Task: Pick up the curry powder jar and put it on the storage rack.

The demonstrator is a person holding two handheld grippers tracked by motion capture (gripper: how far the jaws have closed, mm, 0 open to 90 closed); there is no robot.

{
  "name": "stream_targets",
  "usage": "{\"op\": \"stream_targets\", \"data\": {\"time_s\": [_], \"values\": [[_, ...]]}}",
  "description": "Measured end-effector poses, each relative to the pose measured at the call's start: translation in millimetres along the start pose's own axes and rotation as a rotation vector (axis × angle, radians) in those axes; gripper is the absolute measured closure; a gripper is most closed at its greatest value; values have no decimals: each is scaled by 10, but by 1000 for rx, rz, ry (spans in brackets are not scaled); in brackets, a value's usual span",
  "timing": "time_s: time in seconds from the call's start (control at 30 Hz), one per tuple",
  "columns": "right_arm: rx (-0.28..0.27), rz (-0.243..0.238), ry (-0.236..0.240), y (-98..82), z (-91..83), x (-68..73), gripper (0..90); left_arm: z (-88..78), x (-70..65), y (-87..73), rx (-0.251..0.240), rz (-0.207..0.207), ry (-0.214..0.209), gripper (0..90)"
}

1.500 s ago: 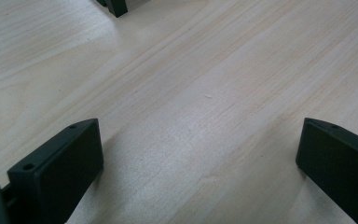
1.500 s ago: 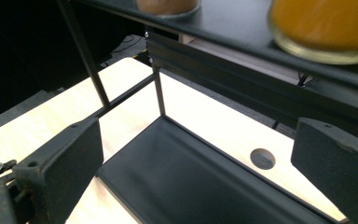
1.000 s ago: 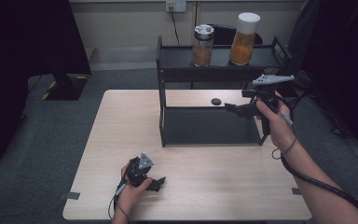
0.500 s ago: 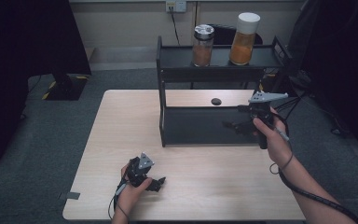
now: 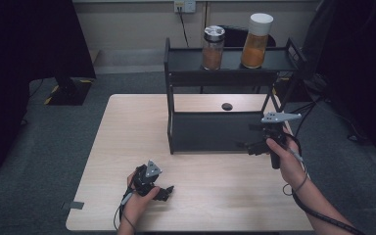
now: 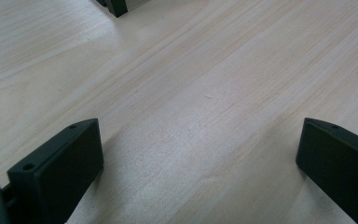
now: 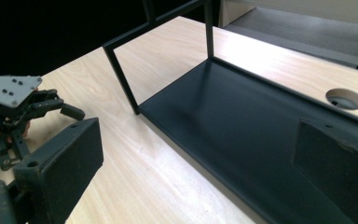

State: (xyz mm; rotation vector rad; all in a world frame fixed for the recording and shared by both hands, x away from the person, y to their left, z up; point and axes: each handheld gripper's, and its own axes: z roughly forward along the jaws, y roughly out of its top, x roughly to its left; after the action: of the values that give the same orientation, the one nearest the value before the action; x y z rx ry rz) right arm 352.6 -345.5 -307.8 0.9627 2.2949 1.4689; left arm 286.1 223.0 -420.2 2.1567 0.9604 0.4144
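Your right hand-held gripper [image 5: 248,146]: jaws apart, nothing between, beside front right of black shelf rack [image 5: 215,132]. Your left hand-held gripper [image 5: 165,191]: jaws wide apart, low over bare surface [image 5: 127,127], well apart from rack.

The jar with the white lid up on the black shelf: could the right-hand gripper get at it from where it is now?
Probably yes. The right gripper hangs open and empty beside the rack's lower shelf, and the white-lidded jar stands on the open top shelf with nothing above it. The hand would have to lift well up first.

Left tool [image 5: 164,192] and right tool [image 5: 247,146] both gape empty.
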Motion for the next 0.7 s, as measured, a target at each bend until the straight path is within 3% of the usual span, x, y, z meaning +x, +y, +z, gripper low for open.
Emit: {"op": "stream_targets", "data": {"time_s": [0.27,0.7], "values": [[22,11,0,-197,2,-25,13,0,0,0,0,0,0,0],[108,-44,-28,-495,89,36,13,0,0,0,0,0,0,0]]}}
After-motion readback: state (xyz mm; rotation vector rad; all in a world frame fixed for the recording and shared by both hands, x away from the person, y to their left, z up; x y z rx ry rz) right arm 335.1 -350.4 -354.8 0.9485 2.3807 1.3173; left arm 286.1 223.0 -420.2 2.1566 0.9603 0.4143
